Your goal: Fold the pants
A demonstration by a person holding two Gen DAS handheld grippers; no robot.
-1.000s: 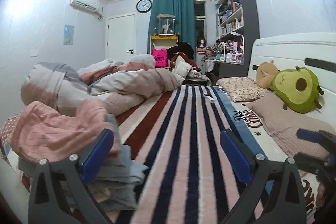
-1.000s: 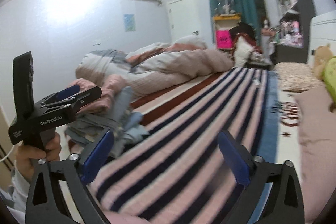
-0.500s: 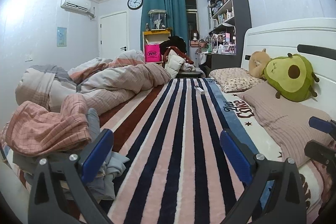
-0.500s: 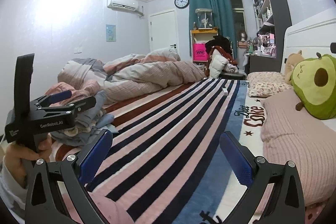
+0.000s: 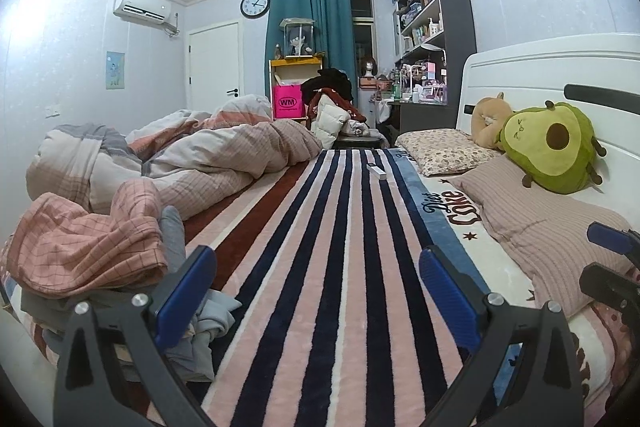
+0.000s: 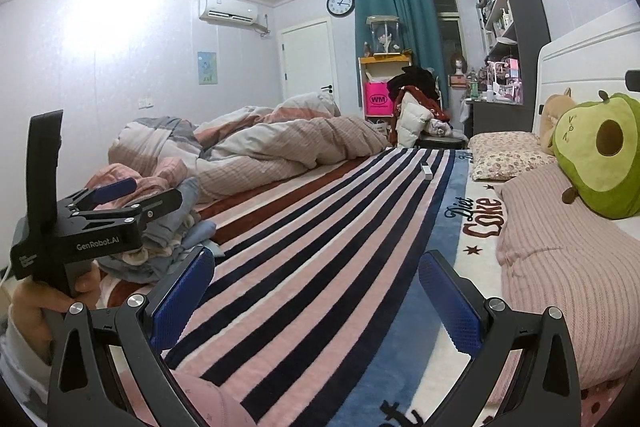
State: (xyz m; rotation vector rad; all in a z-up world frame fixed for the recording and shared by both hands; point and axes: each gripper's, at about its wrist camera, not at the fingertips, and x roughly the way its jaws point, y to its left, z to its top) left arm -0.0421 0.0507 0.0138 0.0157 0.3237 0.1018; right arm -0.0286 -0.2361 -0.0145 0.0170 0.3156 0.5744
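We hold the left gripper point(image 5: 318, 291) level above the striped blanket point(image 5: 320, 267), jaws spread wide and clamping nothing. The right gripper point(image 6: 316, 297) sits in the same condition, jaws apart and empty, over the blanket near the pink pillow point(image 6: 560, 267). The pile of clothes point(image 5: 92, 259) lies at the left edge of the bed, just beside the left gripper's left finger, in front of the rumpled duvet point(image 5: 192, 155). We cannot tell which garment in the pile is the pants.
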